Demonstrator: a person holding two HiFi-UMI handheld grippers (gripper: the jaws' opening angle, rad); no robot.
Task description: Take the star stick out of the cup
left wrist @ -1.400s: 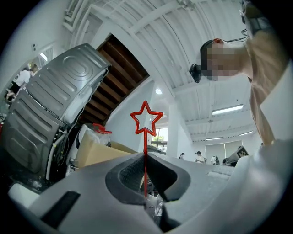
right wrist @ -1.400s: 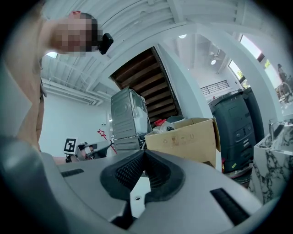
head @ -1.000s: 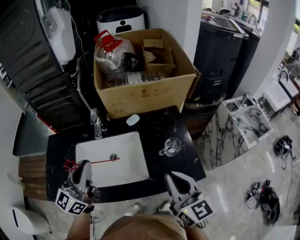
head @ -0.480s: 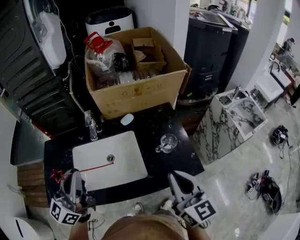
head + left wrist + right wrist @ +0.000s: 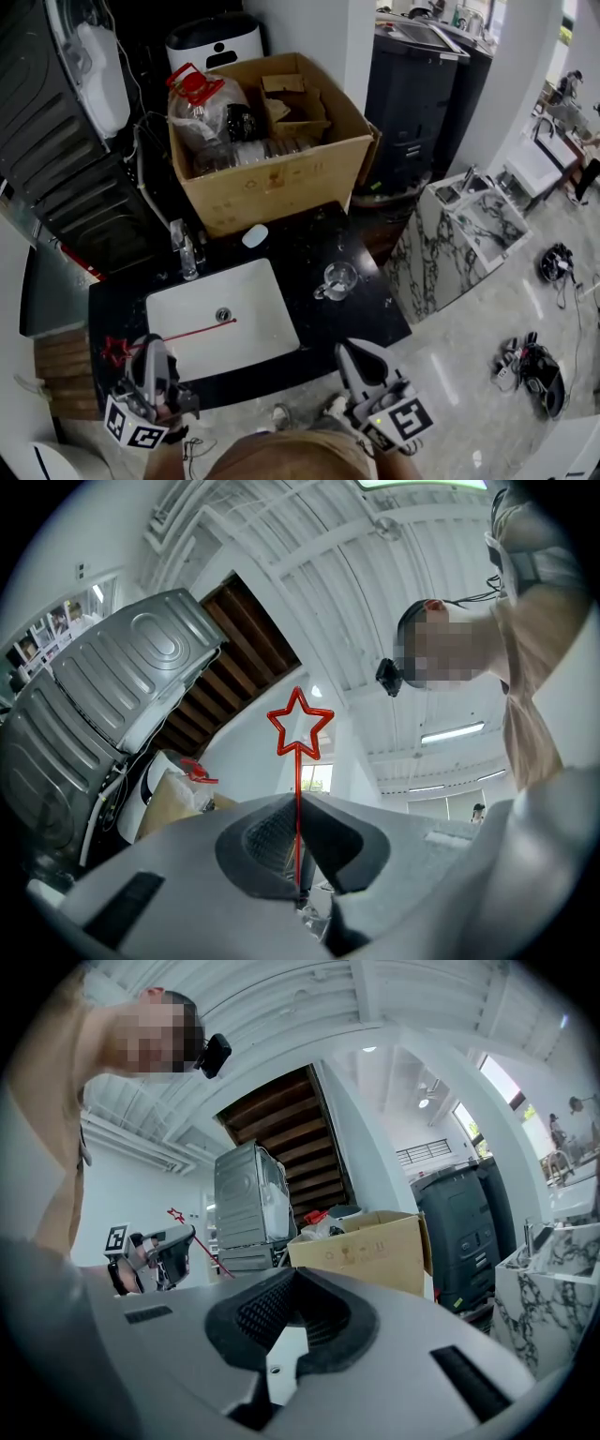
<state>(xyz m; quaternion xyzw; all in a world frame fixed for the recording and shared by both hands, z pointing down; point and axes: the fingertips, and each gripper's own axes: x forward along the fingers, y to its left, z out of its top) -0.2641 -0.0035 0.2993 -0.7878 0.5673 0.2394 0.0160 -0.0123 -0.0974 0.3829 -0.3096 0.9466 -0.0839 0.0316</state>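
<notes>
A thin red star stick (image 5: 187, 331) lies level over the white sink (image 5: 267, 319), its star end (image 5: 114, 349) at the left. My left gripper (image 5: 153, 345) is shut on the stick near the star, at the counter's front left edge. In the left gripper view the star stick (image 5: 299, 726) stands up out of the closed jaws. The clear glass cup (image 5: 339, 278) stands empty-looking on the black counter (image 5: 309, 239), right of the sink. My right gripper (image 5: 353, 351) hangs in front of the counter edge below the cup, shut on nothing. The right gripper view shows the left gripper (image 5: 161, 1252) with the stick.
A big cardboard box (image 5: 281, 178) with a plastic bottle and packaging fills the back of the counter. A faucet (image 5: 183, 248) and a small white object (image 5: 253, 234) sit behind the sink. Dark appliances stand left and right; the marble floor lies at right.
My left gripper with the star stick has shifted a little left and back toward me over the second. The right gripper has hardly moved.
</notes>
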